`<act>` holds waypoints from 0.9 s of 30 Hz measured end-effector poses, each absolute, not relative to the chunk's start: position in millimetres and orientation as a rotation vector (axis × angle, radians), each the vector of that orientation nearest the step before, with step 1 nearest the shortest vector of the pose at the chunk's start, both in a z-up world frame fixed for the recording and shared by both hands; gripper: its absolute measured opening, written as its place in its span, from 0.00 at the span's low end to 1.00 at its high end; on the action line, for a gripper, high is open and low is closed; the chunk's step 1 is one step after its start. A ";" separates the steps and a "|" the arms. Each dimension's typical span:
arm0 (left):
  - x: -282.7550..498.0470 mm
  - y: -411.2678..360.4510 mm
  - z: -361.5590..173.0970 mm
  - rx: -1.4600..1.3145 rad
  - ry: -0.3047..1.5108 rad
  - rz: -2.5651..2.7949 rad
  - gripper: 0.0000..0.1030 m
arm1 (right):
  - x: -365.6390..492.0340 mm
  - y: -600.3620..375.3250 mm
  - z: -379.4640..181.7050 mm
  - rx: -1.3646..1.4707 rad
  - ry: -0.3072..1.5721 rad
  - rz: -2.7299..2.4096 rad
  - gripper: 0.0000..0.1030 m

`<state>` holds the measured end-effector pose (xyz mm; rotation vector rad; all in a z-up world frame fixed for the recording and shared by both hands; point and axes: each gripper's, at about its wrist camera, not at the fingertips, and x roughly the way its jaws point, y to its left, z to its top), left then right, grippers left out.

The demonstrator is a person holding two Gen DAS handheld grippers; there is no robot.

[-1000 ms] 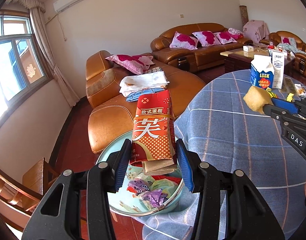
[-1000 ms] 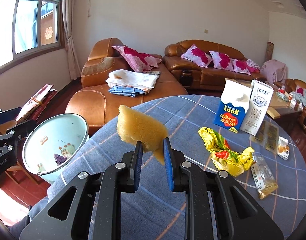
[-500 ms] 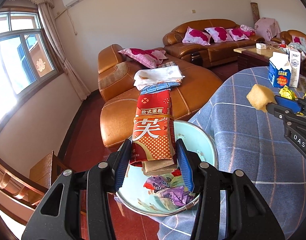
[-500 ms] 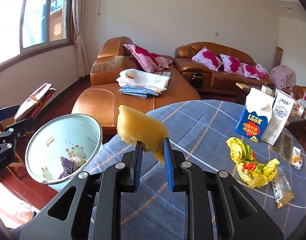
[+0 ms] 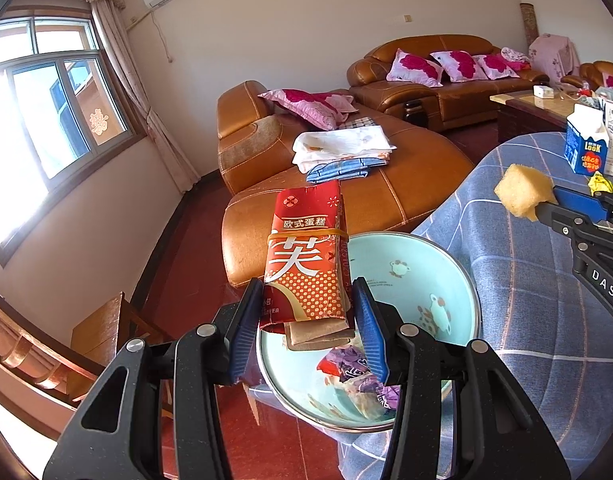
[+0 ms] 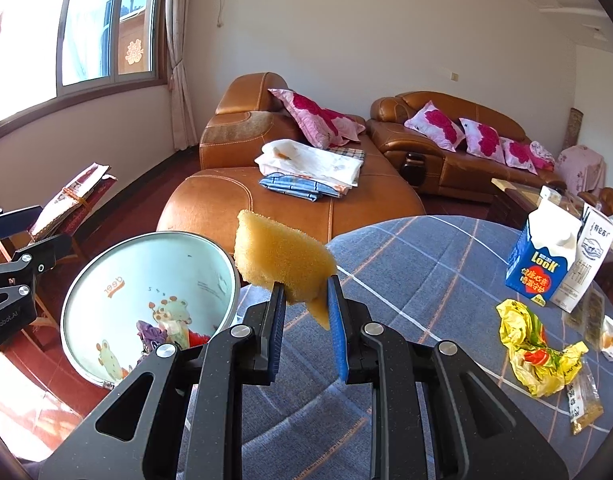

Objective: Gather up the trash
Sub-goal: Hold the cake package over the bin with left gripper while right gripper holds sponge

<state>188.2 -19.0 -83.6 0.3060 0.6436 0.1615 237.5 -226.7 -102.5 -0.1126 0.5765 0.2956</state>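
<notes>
Trash in hand, two pieces. Red snack packet (image 5: 306, 256), banded with a rubber band to a flat brown pack beneath it, is clamped by its lower end between the pads of the left gripper (image 5: 308, 328) and sticks forward over the near rim of the basin (image 5: 458, 276). Yellow sponge (image 6: 280, 262) is pinched at one corner by the right gripper (image 6: 306, 320); most of its body overhangs up and to the left, over the desk edge just beside the basin rim.

Basin: pale blue, cartoon print, already holds purple and red wrappers (image 5: 354, 368). It sits off the edge of the desk (image 6: 426, 280), lower than the blue checked cloth.

Left on the desk: crumpled yellow wrapper (image 6: 534, 348), blue milk carton (image 6: 542, 260), a white carton touching it, small sachets at the far right.

Risks, judged:
- Sponge held by a corner only; a quick swing could twist it free, dropping it on the floor short of the rim.
- Packet is long; released while only partly over the basin, it could tip off the rim.
- Both grippers converge on one opening; collision possible.
</notes>
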 end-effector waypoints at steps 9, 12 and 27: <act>190.8 -7.5 -86.1 0.307 0.653 0.202 0.45 | 239.8 -208.4 -104.8 -0.138 0.565 0.325 0.21; 192.1 -4.4 -86.2 0.306 0.654 0.214 0.45 | 240.8 -204.0 -104.8 -0.141 0.563 0.333 0.21; 194.0 7.7 -88.0 0.316 0.660 0.254 0.45 | 239.9 -186.7 -107.2 -0.176 0.553 0.365 0.21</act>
